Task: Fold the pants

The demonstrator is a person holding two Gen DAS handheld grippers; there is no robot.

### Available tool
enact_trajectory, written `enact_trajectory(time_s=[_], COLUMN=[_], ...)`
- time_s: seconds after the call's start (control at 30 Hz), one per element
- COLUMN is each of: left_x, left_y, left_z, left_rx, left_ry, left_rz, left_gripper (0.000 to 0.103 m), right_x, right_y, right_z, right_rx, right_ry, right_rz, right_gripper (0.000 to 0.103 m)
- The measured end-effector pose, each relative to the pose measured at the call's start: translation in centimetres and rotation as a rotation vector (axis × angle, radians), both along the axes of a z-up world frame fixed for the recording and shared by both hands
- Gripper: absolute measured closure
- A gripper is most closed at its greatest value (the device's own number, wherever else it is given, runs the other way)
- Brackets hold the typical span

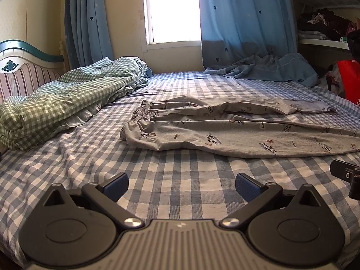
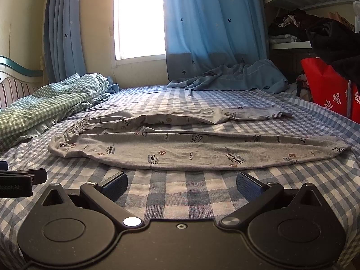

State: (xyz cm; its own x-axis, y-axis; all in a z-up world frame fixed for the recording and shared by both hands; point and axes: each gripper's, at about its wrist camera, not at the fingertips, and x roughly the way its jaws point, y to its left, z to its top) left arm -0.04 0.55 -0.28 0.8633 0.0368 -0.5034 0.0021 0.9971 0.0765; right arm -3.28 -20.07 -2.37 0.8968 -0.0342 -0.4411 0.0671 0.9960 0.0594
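Left gripper (image 1: 181, 185): jaws spread wide, nothing between the 2 blue pads (image 1: 117, 185), only bare checked sheet (image 1: 175, 171) showing in the gap. It hovers low over the near edge of the bed. Right gripper (image 2: 181, 185): same condition, jaws apart and empty, blue pads (image 2: 247, 185) clear of any fabric (the near hem of the pants lies just beyond the pad tips in this view).

Pants (image 2: 171, 150): grey, printed with small logos and text, spread flat across the middle of the bed. Elastic waistband (image 1: 139, 114) to the left, 2 legs running out to the right. Near leg lies wide and smooth; far leg (image 2: 225, 114) is narrower, with its cuff toward the right edge of the bed. Neither gripper touches the garment.

Further back: green gingham duvet (image 1: 67, 99) bunched at the left by the striped headboard (image 1: 24, 76); crumpled blue cloth (image 2: 236, 76) at the far side under the blue star-print curtains (image 1: 243, 22); bright window (image 2: 139, 18); red bag (image 2: 330, 90) and cluttered shelves (image 2: 292, 33) at right.
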Motion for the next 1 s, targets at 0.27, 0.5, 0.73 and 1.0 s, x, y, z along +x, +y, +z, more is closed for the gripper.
enact_trajectory(time_s=[0.27,0.5,0.73,1.0], left_x=[0.1,0.5,3.0,10.6], left_y=[0.2,0.1,0.4,2.9], left_z=[-0.4,-0.6,-1.6,0.5], left_rx=[-0.004,-0.001,-0.005,-0.011], left_ry=[0.009,0.025,0.100,0.083], left_rz=[0.002,0.007,0.028,0.032], left_gripper=[0.000,0.000,0.000,0.000], right_x=[0.1,0.5,1.5,7.8], right_y=[0.0,0.0,-0.7,-3.4], right_z=[-0.2,-0.4,-1.1,0.1], right_rx=[-0.001,0.004,0.019,0.024], right_ry=[0.008,0.014,-0.006,-0.058], right_rz=[0.001,-0.004,-0.022,0.105], right_gripper=[0.001,0.001,0.001,0.001])
